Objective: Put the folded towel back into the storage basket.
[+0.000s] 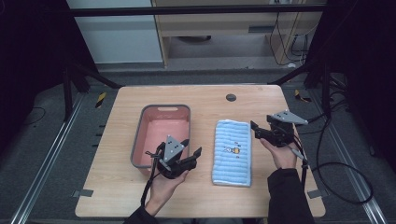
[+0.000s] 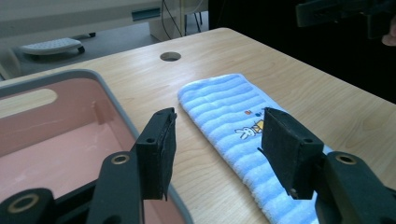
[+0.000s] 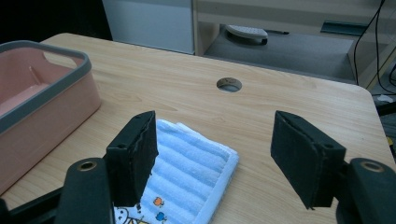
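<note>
Both wide claws, left claw [image 1: 186, 154] and right claw [image 1: 259, 131], flanking folded blue towel [image 1: 232, 152] beside pink basket [image 1: 138, 140].

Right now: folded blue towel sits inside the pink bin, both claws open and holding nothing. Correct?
Not quite. The folded blue towel lies flat on the table beside the pink bin, not inside it; the high view shows this. The rest stands: left claw and right claw are open, holding nothing.

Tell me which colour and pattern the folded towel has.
The towel is light blue with white stripes and a small rabbit picture, clearest in the left gripper view.
</note>
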Available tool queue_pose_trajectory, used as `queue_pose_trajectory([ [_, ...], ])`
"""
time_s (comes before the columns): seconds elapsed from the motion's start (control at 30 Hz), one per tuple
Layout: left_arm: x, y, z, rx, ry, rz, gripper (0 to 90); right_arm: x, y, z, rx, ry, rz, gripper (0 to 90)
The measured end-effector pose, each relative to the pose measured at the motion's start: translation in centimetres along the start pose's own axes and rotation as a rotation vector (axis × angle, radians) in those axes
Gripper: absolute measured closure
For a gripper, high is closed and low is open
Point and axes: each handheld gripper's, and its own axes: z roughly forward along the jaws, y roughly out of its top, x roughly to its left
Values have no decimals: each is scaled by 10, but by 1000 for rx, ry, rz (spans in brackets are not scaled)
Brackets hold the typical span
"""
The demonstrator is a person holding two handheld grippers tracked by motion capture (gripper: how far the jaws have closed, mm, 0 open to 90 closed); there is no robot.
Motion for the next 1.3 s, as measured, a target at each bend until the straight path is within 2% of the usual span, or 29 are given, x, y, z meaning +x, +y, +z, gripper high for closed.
queue_pose_trajectory([
  [0.43,-19,-8,25,40,-31,10,473,-4,-5,13,24,-5,-8,315],
  [0.83,-27,-17,39,74,-44,15,513,-7,-9,24,34,-6,-10,354],
  [1.3,-31,-33,59,122,-35,16,531,-9,-17,41,60,-8,3,402],
])
